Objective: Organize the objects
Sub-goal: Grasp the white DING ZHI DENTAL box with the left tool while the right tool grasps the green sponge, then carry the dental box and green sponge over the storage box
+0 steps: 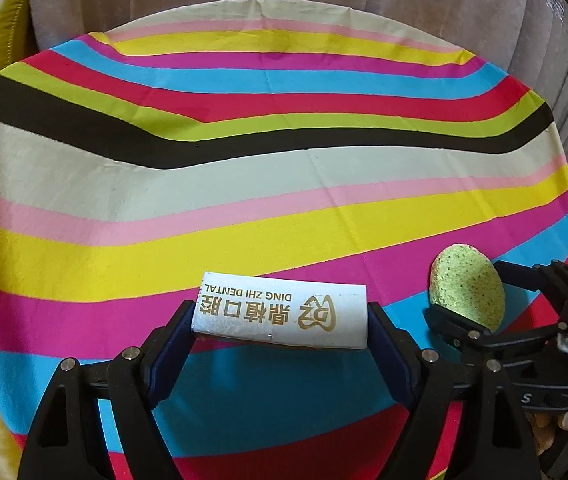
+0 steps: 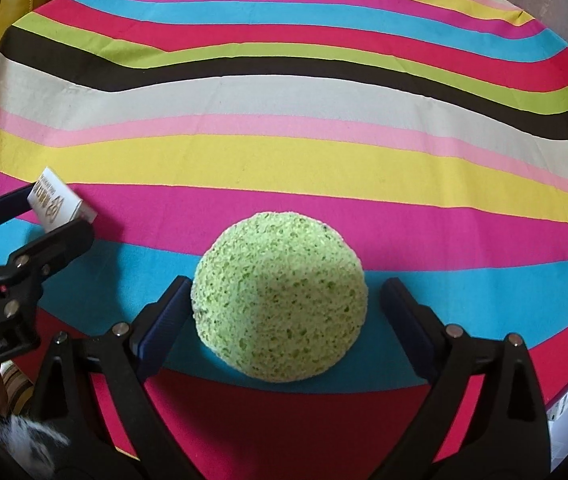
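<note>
I have one object at each hand over the striped cloth (image 2: 284,152), so I judge this to be the placing part of the tidy-up. My left gripper (image 1: 280,320) is clamped end to end on the small white box (image 1: 280,312), its blue pads (image 1: 172,344) pressing both short ends; in the left view the box appears lifted a little off the cloth, though I cannot be sure of the gap beneath it. My right gripper (image 2: 280,312) stands wide around the green sponge (image 2: 280,300), and its jaws are opening: the pad on the picture's right is plainly clear of the sponge, while the one on the left sits just beside it, contact uncertain. The round sponge lies on the blue and red stripes near the cloth's near edge, so I take it as set down. Next, I think, the right hand needs to back straight off without dragging the light sponge, and the left needs a clear spot for the box, probably beside the sponge, lowered flat before the grip loosens. The box reads upside down from my left camera: "DING ZHI DENTAL" in gold, with a "DZ" emblem and a row of Chinese characters. Further writing on the right gripper's body (image 1: 524,396) is too small to read.
</note>
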Action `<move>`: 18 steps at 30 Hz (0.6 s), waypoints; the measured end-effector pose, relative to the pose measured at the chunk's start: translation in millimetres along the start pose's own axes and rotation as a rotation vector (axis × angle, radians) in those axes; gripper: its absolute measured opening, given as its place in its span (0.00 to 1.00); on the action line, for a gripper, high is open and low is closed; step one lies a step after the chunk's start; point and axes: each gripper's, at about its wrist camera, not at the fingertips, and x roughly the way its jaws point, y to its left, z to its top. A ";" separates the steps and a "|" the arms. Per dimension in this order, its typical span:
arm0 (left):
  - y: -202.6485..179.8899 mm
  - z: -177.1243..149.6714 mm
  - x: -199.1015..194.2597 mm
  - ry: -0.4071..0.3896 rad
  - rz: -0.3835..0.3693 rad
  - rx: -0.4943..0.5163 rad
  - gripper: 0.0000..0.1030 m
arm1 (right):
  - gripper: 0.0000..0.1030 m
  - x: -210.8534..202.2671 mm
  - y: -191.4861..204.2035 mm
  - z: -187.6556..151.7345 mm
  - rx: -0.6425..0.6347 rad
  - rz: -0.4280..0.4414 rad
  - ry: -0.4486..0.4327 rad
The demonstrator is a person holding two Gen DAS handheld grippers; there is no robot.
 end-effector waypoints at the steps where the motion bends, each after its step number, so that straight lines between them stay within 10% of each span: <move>1: 1.6 -0.1 -1.8 -0.005 -0.002 -0.011 0.80 | 0.91 0.6 0.8 0.8 -0.001 -0.002 -0.002; 18: -20.3 -8.7 -26.7 -0.037 -0.055 -0.052 0.80 | 0.81 -25.0 -10.6 -14.4 0.042 -0.002 -0.041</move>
